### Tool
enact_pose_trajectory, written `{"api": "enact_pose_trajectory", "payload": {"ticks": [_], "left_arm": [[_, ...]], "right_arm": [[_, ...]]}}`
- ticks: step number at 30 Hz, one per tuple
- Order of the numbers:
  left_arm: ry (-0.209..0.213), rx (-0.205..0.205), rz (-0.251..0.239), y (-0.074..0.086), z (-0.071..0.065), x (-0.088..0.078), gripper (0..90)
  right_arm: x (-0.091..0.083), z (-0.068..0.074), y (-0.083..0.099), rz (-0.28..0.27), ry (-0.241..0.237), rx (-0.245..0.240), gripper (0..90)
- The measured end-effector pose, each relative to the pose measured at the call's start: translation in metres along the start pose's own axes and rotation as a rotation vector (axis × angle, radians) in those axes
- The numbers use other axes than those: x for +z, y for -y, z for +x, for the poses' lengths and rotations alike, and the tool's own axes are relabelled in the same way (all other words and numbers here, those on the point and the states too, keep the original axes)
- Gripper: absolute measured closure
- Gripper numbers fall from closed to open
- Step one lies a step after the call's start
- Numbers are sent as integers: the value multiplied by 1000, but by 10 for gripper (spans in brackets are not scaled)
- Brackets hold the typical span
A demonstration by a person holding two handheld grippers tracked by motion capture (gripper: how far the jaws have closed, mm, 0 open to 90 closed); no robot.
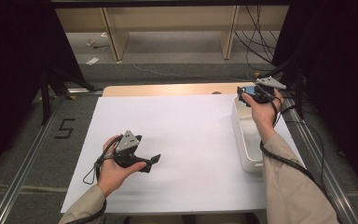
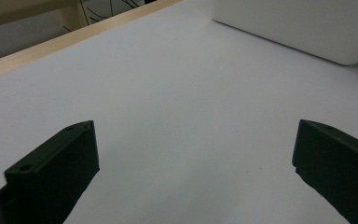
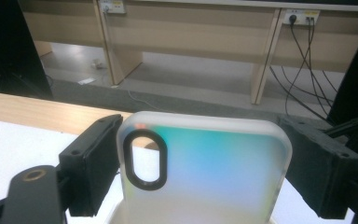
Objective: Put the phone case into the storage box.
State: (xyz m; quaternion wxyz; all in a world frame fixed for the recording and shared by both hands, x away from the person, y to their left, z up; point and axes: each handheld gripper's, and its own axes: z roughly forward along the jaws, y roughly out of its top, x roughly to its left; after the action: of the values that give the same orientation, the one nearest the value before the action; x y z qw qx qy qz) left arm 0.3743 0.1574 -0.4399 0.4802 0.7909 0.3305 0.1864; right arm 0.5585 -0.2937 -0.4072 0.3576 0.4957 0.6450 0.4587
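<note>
Both grippers sit over the white sheet that covers most of the wooden table, well apart from each other. Left gripper rests low over the sheet's near-left part, held in the left hand, its jaws spread wide with bare sheet between them (the left gripper view shows the two black jaws far apart and nothing in the gap). Right gripper is held up at the far right by the right hand, above the far end of the white bin, which stands along the sheet's right edge. Its jaws are clamped on a phone case, one jaw against each long side. Case is frosted and translucent with a blue-green tint, standing upright between the jaws, rounded top corners up. Smallest detail: a black oval camera cutout near the case's upper left corner, just beside the left-hand jaw in the right gripper view.
</note>
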Motion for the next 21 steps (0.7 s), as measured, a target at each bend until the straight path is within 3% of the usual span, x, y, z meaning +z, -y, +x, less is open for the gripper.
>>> {"api": "enact_pose_trajectory", "payload": {"ticks": [21], "left_arm": [[2, -2, 4, 1, 0, 1, 0]], "right_arm": [[6, 0, 6, 20, 5, -2, 181]]}}
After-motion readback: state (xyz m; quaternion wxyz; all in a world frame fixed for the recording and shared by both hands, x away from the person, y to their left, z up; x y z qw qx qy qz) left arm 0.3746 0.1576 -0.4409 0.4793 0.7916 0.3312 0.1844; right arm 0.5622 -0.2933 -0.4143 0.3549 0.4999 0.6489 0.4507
